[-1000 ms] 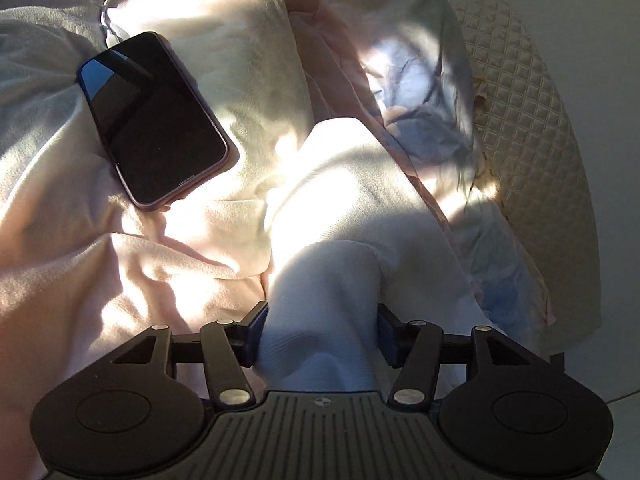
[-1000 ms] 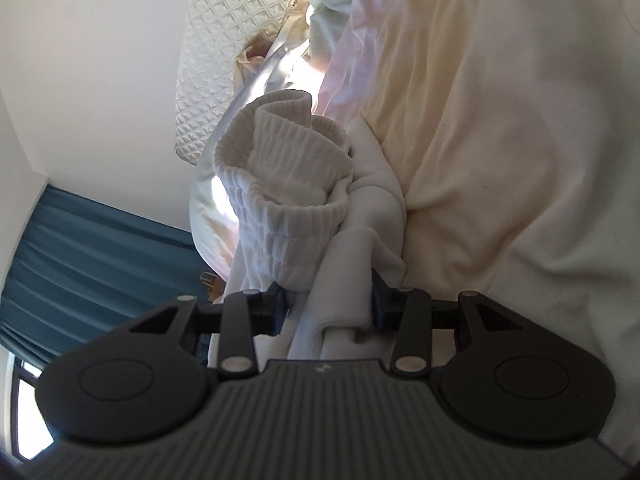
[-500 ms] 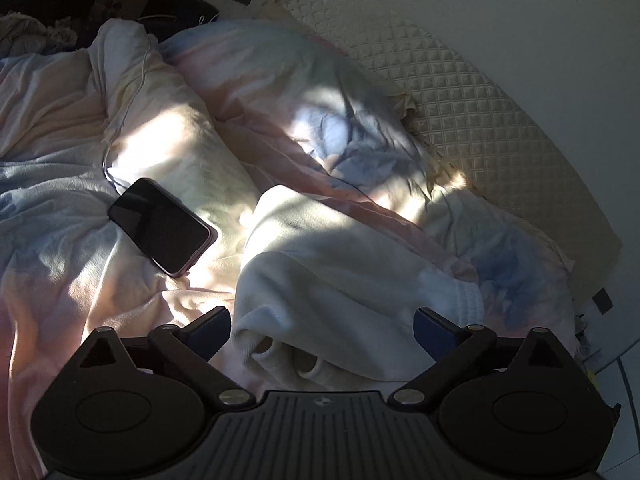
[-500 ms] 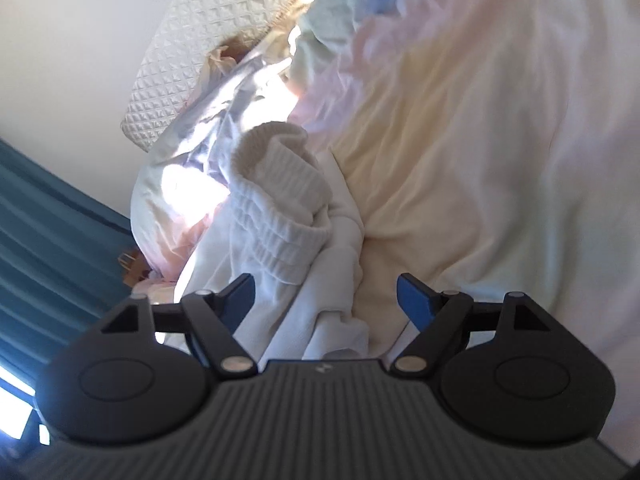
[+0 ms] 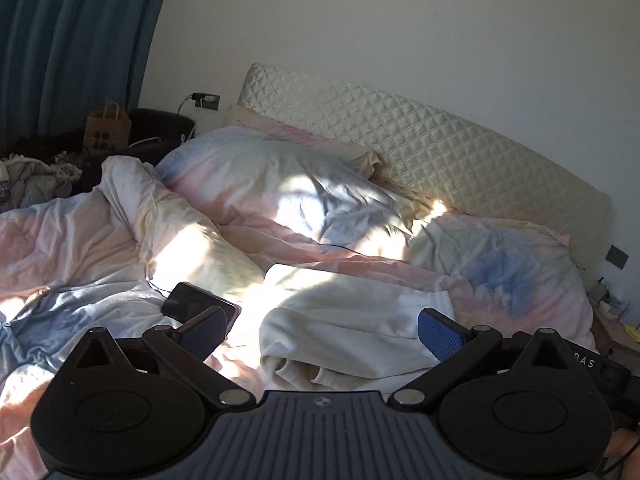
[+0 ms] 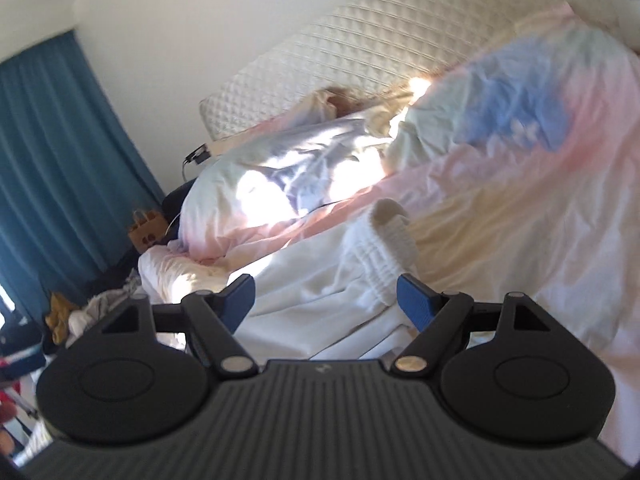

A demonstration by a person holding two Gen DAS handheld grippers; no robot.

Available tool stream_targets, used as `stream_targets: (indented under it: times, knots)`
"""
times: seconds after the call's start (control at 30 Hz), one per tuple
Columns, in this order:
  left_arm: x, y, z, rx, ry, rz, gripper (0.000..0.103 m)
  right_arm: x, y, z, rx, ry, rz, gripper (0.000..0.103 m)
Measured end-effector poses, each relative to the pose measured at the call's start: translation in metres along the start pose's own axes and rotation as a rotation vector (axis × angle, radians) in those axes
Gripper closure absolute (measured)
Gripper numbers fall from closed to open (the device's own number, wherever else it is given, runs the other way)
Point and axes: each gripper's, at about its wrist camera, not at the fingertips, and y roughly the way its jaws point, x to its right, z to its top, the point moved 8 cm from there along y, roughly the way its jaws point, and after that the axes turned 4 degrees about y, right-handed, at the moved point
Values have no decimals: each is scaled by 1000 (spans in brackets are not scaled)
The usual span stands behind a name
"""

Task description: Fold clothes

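A bed (image 5: 100, 248) filled most of both views, covered in a rumpled pastel duvet of pink, blue and cream, with patches of sun across it. A quilted cream headboard (image 5: 460, 152) ran along the white wall in the upper right of the left wrist view, and a teal curtain (image 5: 72, 32) hung in the upper left. Two pillows (image 5: 280, 184) lay against the headboard.

The folded white garment (image 5: 352, 320) lay on the duvet in the lower centre of the left wrist view, its ribbed cuff toward the right. A dark phone (image 5: 192, 300) rested on the duvet just left of it. A brown paper bag (image 5: 106, 130) stood by the curtain.

The left gripper (image 5: 320, 330) had its jaws spread wide, released and holding nothing, with the garment lying beyond them. The right gripper (image 6: 325, 300) likewise had its jaws apart and empty above the garment's ribbed band (image 6: 380, 256).
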Motion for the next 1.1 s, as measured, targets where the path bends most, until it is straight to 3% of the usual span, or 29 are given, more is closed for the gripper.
stream_targets:
  times: [0.2,0.53,0.9,1.1]
  knots:
    - [2,-50,-6,40,111,110,0,-40,-28,-22,-9,-106,-33,23]
    - [-18,-98,-66,37,90,95,1,-69,-68,-84,-18,-203,-86,23]
    - [-20,-116,-76,60,99,80,1,-101,-93,-95,37,-287,-93,23]
    - [-15,-115,-77,49,119,97,1,-100,-96,-98,23,-280,-102,24]
